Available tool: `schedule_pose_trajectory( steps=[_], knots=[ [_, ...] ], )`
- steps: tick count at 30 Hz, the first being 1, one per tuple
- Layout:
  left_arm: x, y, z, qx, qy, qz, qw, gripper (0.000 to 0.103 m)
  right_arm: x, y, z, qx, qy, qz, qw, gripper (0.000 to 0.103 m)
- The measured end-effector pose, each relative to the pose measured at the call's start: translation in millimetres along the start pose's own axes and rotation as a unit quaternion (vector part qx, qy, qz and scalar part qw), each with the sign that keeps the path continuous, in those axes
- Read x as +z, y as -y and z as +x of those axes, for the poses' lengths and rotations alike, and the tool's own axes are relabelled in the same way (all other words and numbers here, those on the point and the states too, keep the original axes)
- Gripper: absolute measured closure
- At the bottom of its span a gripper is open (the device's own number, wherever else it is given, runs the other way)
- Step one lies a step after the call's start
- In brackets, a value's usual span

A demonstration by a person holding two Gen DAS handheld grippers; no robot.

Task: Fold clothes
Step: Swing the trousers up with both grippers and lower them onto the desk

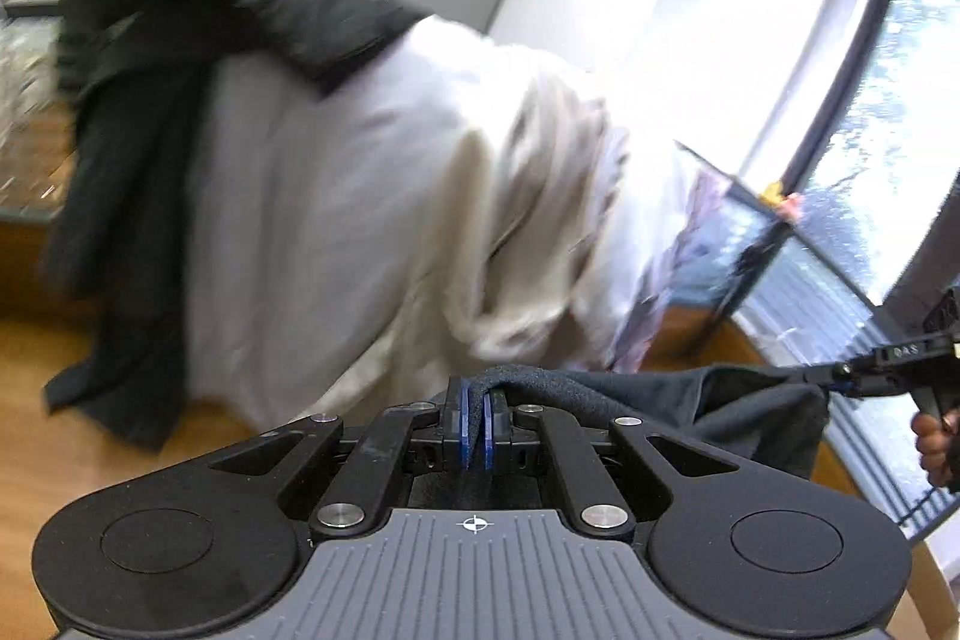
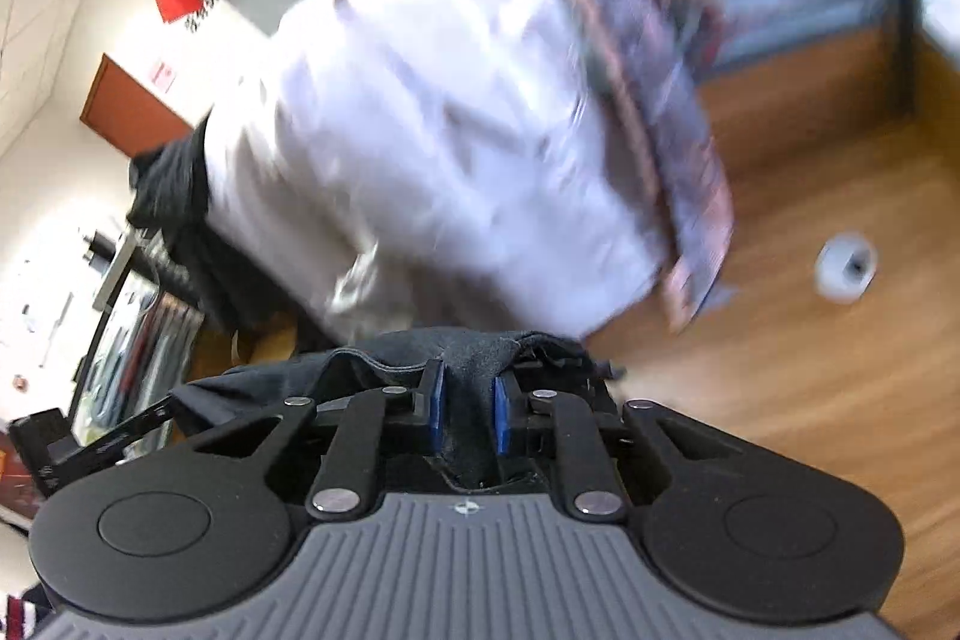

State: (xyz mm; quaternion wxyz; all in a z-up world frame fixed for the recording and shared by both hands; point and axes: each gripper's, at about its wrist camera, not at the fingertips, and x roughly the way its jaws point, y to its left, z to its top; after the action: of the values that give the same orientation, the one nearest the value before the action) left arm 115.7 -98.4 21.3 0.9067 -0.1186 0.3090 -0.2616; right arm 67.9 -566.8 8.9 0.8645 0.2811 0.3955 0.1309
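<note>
A dark grey garment (image 1: 690, 400) hangs stretched in the air between my two grippers. My left gripper (image 1: 478, 424) is shut on one edge of it. My right gripper (image 2: 468, 415) is shut on another bunched edge of the same garment (image 2: 474, 358). In the left wrist view the right gripper (image 1: 840, 379) shows at the far right, pinching the cloth. In the right wrist view the left gripper (image 2: 129, 430) shows at the lower left. Both views are blurred by motion.
A table draped in white cloth (image 1: 360, 196) stands ahead, with a black garment (image 1: 150, 100) and a cream garment (image 1: 528, 196) hanging over it. A patterned cloth (image 2: 672, 100) hangs at its end. A white tape roll (image 2: 846, 268) lies on the wooden floor (image 2: 810, 370).
</note>
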Motion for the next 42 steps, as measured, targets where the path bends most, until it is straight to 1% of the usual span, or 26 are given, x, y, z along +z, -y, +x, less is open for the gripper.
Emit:
schedule_pose_trajectory(
  steps=[3,7,8,10,11,14,17,20,22,25,27,28,30,36,38,42],
  knots=[
    [20.6,14.4,10.9,-0.031,0.019,0.008,0.9993,0.097,31.1,3.7,-20.8,-0.011,0.043,-0.016,0.999,0.087],
    [48.1,32.5,24.6,-0.071,0.044,0.018,0.9963,0.097,74.6,5.5,-41.4,-0.024,0.08,-0.046,0.995,0.087],
    [52.7,38.9,26.3,-0.077,0.05,0.027,0.9954,0.097,82.9,6.4,-45.6,-0.028,0.086,-0.054,0.994,0.087],
    [55.4,52.6,27.5,-0.083,0.056,0.051,0.9937,0.097,95.7,9.6,-52.6,-0.033,0.095,-0.068,0.993,0.087],
    [53.0,58.1,28.3,-0.085,0.053,0.061,0.9931,0.097,96.4,13.1,-54.3,-0.036,0.096,-0.071,0.992,0.087],
    [36.0,70.6,32.0,-0.09,0.03,0.085,0.9919,0.097,89.5,27.8,-55.7,-0.044,0.086,-0.075,0.993,0.087],
    [3.7,74.3,37.4,-0.09,-0.013,0.1,0.9908,0.097,61.0,51.0,-49.0,-0.055,0.063,-0.06,0.995,0.087],
    [-36.3,72.7,44.3,-0.088,-0.068,0.109,0.9878,0.097,20.8,80.6,-41.6,-0.074,0.036,-0.028,0.996,0.087],
    [-65.4,70.5,46.3,-0.084,-0.106,0.113,0.9843,0.097,-14.0,99.7,-35.9,-0.083,0.017,-0.001,0.996,0.087],
    [-103.0,69.6,43.3,-0.087,-0.149,0.118,0.9779,0.097,-67.8,121.2,-30.0,-0.1,-0.011,0.032,0.994,0.087],
    [-125.2,69.6,41.6,-0.087,-0.176,0.13,0.9718,0.097,-103.5,131.3,-29.2,-0.112,-0.025,0.052,0.992,0.087],
    [-134.5,69.2,41.4,-0.088,-0.19,0.136,0.9683,0.097,-119.9,134.9,-30.3,-0.12,-0.029,0.059,0.991,0.09],
    [-153.0,68.4,41.1,-0.09,-0.218,0.147,0.9607,0.097,-146.6,137.5,-30.2,-0.133,-0.035,0.069,0.988,0.09],
    [-210.5,58.2,50.0,-0.093,-0.296,0.196,0.9301,0.096,-225.3,144.7,-29.4,-0.17,-0.053,0.099,0.979,0.09],
    [-223.3,54.7,53.0,-0.094,-0.31,0.211,0.9221,0.096,-249.2,146.1,-26.7,-0.184,-0.062,0.102,0.976,0.089],
    [-233.0,44.2,61.7,-0.109,-0.326,0.223,0.9122,0.095,-282.5,145.1,-15.0,-0.217,-0.074,0.106,0.968,0.086]
  ],
)
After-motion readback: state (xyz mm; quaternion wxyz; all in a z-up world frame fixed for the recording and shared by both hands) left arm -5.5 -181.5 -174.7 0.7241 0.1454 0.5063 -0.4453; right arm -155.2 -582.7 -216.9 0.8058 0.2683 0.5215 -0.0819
